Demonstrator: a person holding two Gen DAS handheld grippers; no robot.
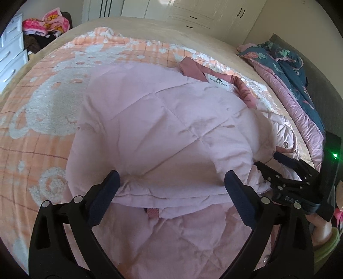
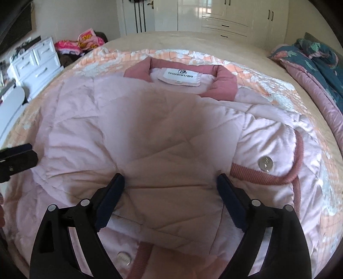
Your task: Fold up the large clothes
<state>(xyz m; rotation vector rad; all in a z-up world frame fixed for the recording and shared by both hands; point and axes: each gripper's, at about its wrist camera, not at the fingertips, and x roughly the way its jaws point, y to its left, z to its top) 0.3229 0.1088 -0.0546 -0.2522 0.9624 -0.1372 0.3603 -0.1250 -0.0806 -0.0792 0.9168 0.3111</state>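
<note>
The left gripper (image 1: 171, 184) is spreading its jaws wide, its dark padded fingers (image 1: 105, 193) flanking a folded edge of the pink quilted jacket (image 1: 163, 120) — gripping nothing. The right gripper (image 2: 170, 184) is likewise gaping, tips resting against the puffy fabric. The jacket is lying on a fuzzy peach-and-white blanket (image 1: 42, 111) on the bed — darker ribbed collar (image 2: 223, 85), metal snap (image 2: 265, 164), corded trim (image 2: 257, 175).

Both wrist cams close above jacket (image 1: 167, 128), facing wardrobe (image 2: 225, 19).

I am working in a home bedroom: a bed (image 2: 171, 40) with a blanket (image 1: 42, 120), white wardrobes (image 2: 235, 19) and a drawer chest (image 2: 38, 64).
</note>
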